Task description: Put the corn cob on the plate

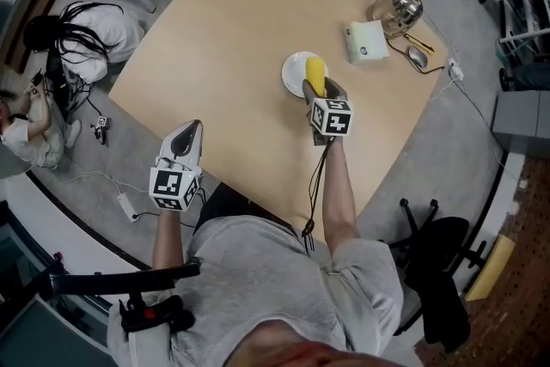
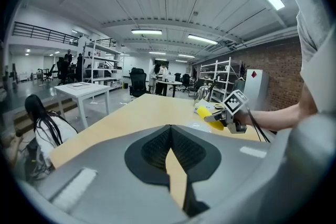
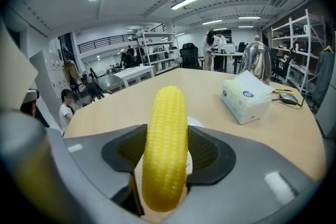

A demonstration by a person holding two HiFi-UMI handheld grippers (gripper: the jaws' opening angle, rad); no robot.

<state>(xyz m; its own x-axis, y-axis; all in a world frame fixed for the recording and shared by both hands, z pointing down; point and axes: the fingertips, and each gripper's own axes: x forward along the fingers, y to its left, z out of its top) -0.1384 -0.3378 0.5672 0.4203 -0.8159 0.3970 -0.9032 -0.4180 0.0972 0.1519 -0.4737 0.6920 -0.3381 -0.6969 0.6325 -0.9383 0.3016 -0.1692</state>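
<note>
My right gripper [image 1: 319,88] is shut on the yellow corn cob [image 1: 315,75] and holds it over the near edge of the white plate [image 1: 294,69] on the wooden table [image 1: 223,56]. In the right gripper view the corn cob [image 3: 167,144] stands upright between the jaws, hiding most of the plate [image 3: 195,123] behind it. My left gripper [image 1: 183,142] hovers at the table's near left edge, jaws closed together with nothing in them. The left gripper view shows the right gripper [image 2: 215,117] with the corn cob [image 2: 208,115] across the table.
A white tissue box [image 1: 366,41], a metal kettle [image 1: 398,8] and a computer mouse [image 1: 418,57] sit at the table's far right. A black office chair [image 1: 440,258] stands by the right. A person [image 1: 30,129] crouches on the floor at left among cables.
</note>
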